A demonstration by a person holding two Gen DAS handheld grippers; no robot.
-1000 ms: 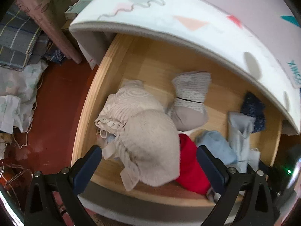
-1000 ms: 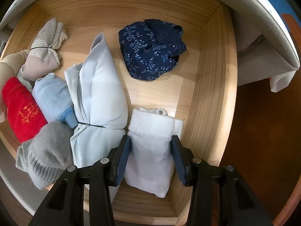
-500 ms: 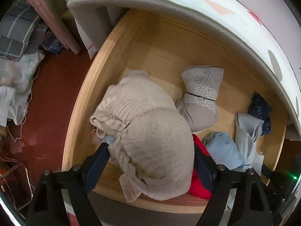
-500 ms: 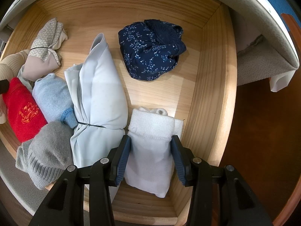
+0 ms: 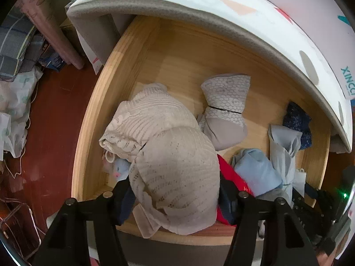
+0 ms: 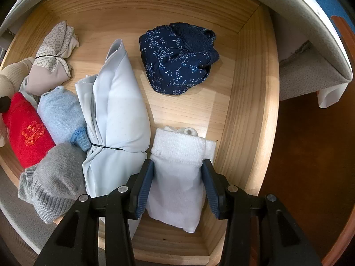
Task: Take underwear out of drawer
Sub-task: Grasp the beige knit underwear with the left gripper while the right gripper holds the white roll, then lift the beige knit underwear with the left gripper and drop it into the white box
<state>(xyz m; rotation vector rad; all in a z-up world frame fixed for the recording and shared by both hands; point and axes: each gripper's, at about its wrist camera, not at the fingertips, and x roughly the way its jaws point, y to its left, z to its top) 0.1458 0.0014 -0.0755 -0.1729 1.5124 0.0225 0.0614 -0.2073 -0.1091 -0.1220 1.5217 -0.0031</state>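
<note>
Beige knit underwear [image 5: 173, 168] between left gripper [image 5: 175, 197]

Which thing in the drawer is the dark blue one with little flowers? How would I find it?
Look in the wooden drawer, toward its far right corner. The navy bundle lies there alone on bare wood, touching nothing. It is the only dark, flower-printed piece; its nearest neighbours, the pale blue roll and white bundle, are plain and light.

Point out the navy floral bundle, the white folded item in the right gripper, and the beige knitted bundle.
navy floral bundle [image 6: 177, 59], right wrist view, middle of the printed fabric.
white folded item [image 6: 177, 173], right wrist view, its body between the blue pads.
beige knitted bundle [image 5: 175, 170], left wrist view, the rounded lower half.
</note>
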